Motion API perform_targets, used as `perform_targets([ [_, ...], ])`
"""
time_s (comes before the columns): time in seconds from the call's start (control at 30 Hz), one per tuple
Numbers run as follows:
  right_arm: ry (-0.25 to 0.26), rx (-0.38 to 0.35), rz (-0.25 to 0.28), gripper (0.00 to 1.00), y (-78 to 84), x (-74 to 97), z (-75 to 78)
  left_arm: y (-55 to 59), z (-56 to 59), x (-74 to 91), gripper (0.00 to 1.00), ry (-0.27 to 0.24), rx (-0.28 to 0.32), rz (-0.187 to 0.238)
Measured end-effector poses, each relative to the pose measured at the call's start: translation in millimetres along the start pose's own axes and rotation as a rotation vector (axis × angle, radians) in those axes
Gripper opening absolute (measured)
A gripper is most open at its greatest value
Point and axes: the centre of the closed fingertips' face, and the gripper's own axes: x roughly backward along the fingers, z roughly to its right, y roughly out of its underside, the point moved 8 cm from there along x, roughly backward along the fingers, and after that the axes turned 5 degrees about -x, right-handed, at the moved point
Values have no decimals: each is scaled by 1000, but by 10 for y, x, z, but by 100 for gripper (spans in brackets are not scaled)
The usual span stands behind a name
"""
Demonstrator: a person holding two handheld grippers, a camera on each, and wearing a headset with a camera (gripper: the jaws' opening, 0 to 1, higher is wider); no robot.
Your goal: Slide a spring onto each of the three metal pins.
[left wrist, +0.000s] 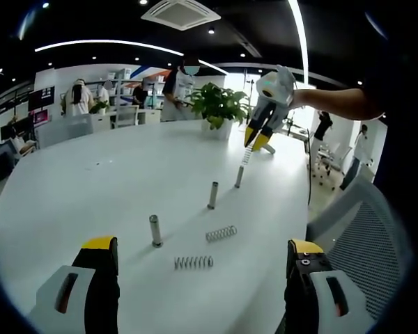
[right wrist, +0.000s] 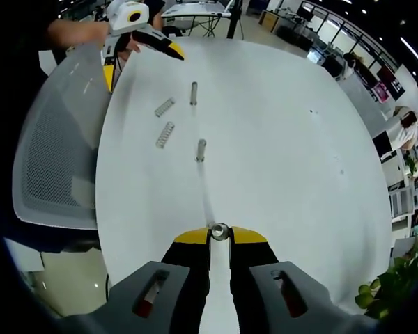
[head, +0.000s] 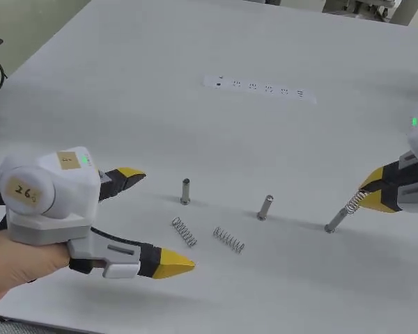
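Note:
Three short metal pins stand upright in a row on the white table: the left pin (head: 186, 191), the middle pin (head: 265, 207) and the right pin (head: 332, 223). My right gripper (head: 366, 195) is shut on a spring (head: 355, 200), whose lower end meets the tilted right pin's top. In the right gripper view this spring (right wrist: 220, 231) shows end-on between the jaws. Two loose springs (head: 184, 231) (head: 228, 239) lie in front of the pins. My left gripper (head: 155, 218) hovers open and holds nothing, near-left of the left pin (left wrist: 155, 230).
A white power strip (head: 258, 87) lies farther back on the table (head: 125, 83). The table's near edge runs just below the left gripper. A grey mesh chair (right wrist: 56, 139) stands beside that edge. People and desks fill the room behind.

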Motion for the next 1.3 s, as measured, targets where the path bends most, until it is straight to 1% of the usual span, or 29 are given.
perform_targets([
  [0.27, 5, 5, -6, 7, 5, -42, 6, 26, -1, 14, 98, 0, 2, -4],
  [0.43, 7, 6, 2, 7, -7, -45, 18, 28, -3, 16, 98, -2, 6, -5],
  [0.7, -1, 4, -5, 7, 7, -78, 23, 25, 9, 6, 98, 5, 7, -7],
  [1.1, -10, 1, -13, 7, 37, -134, 29, 32, -1, 13, 98, 4, 7, -9],
  [1.3, -19, -3, -20, 7, 56, -184, 19, 39, 1, 15, 98, 4, 8, -10],
])
